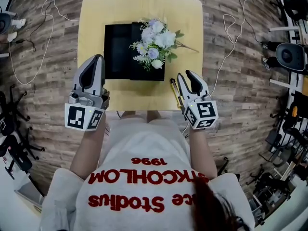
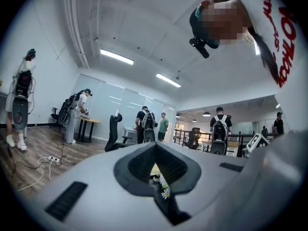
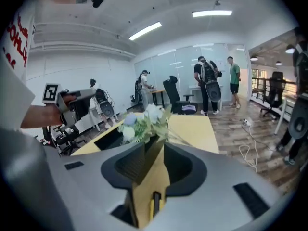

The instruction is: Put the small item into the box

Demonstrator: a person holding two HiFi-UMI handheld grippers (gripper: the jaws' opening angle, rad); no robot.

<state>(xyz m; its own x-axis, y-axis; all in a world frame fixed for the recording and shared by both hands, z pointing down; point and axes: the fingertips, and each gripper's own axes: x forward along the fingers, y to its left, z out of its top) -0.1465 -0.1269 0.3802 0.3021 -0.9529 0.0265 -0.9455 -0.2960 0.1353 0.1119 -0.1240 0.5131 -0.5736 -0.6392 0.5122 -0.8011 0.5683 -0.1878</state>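
Note:
A slim gold and black pen [image 1: 175,91] lies on the yellow table [image 1: 96,13] near its front edge, just left of my right gripper [image 1: 185,74]. In the right gripper view the pen [image 3: 154,204] shows low in the gap between the jaws, and nothing is pressed between the pads. That gripper [image 3: 154,146] is open. A black open box [image 1: 118,52] sits mid-table, with a bunch of pale artificial flowers [image 1: 155,43] lying over its right side. My left gripper [image 1: 97,57] hovers at the box's front left corner, its jaws together and empty.
White cables [image 1: 45,42] trail over the wooden floor on both sides of the table. Office chairs [image 1: 14,143] and equipment stand at the left and right margins. Several people [image 2: 147,124] stand farther back in the room.

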